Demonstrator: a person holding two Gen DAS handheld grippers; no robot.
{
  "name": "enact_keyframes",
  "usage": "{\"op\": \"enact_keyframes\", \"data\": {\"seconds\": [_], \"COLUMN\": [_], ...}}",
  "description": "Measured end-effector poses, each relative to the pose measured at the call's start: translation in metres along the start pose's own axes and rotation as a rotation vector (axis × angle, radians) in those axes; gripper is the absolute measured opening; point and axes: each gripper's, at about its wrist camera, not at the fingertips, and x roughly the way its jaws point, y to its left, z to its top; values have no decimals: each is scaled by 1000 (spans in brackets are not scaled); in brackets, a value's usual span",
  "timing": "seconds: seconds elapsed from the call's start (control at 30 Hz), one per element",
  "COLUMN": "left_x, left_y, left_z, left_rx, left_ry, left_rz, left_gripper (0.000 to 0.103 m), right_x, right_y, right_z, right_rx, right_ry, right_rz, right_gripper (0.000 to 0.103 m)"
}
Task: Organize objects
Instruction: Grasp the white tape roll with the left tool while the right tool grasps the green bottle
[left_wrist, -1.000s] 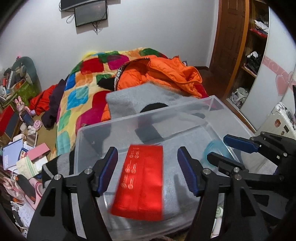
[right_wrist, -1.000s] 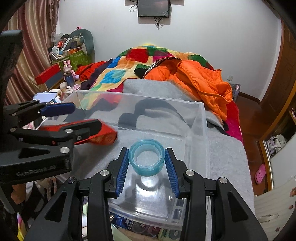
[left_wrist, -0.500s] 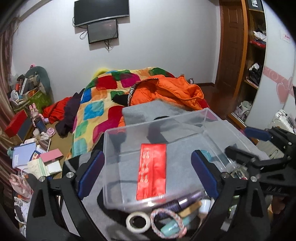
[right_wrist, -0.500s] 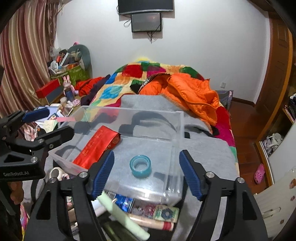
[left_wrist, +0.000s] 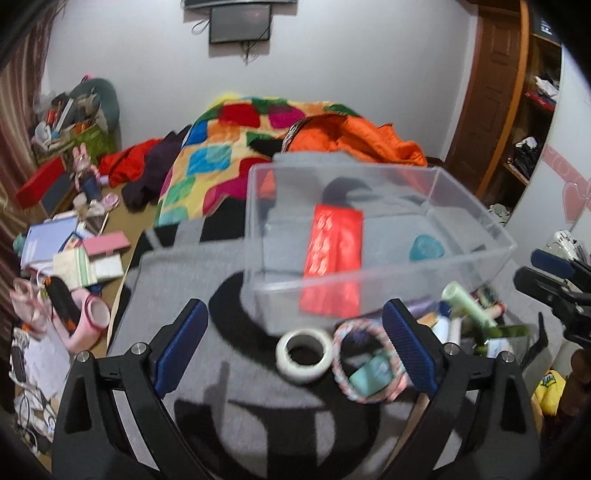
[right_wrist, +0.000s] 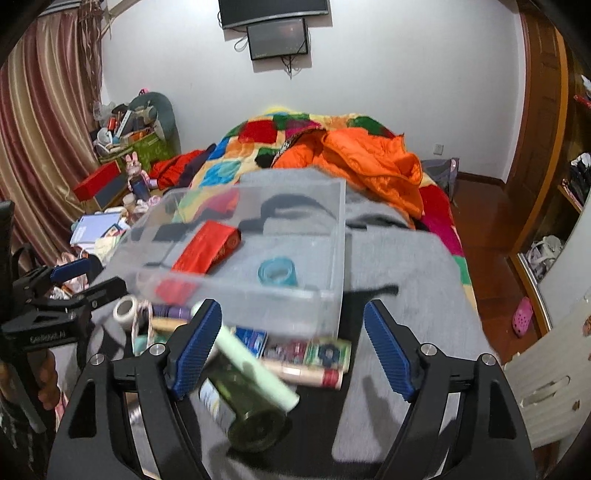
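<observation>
A clear plastic bin (left_wrist: 461, 206) (right_wrist: 332, 295) rests on a grey blanket. Inside it lie a red packet (left_wrist: 332, 254) (right_wrist: 207, 251) and a blue tape roll (left_wrist: 424, 248) (right_wrist: 277, 271). My left gripper (left_wrist: 293, 310) (right_wrist: 88, 278) is open and empty, just short of the bin's near wall, above a white tape roll (left_wrist: 303, 355) and a braided ring (left_wrist: 365, 363). My right gripper (right_wrist: 293, 308) (left_wrist: 543, 269) holds nothing and its jaws are opening. It hovers over a pale green tube (right_wrist: 255, 369) and a dark green bottle (right_wrist: 240, 413).
Small packets, tubes and boxes (right_wrist: 325, 354) lie piled against the bin's near side. Behind the bin are a patchwork quilt (left_wrist: 207, 158) and an orange jacket (right_wrist: 369, 162). Books and shoes (left_wrist: 74, 258) clutter the floor at the left. A wardrobe (left_wrist: 532, 110) stands at the right.
Both grippers opened, leaving the red packet and the blue tape roll in the bin, then drew back from it. The pile of loose items in front of the bin came into view.
</observation>
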Motion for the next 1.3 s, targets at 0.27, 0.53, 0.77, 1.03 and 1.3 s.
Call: {"op": "enact_keyframes", "data": {"seconds": [0.27,0.53,0.77,1.03,1.3], "left_x": [6,22,31,31,22], "left_y": [17,25,15,8,-1], "left_z": [-29,-37,-30,-34,-39], "left_rx": [-52,-95,-76,-60,-20], "left_ry": [49,96,93,79,49], "left_rz": [14,-1,-16,-70,-53], "left_gripper": [96,96,79,50,38], "right_x": [9,22,22,13,-1], "right_y": [1,9,10,16,12], "right_z": [-31,-49,-52,-57,-55], "right_rx": [31,50,67,28,21], "right_ry": [91,148,156,142,115], "right_rz": [55,108,128,145,142], "right_gripper": [77,77,68,54,47]}}
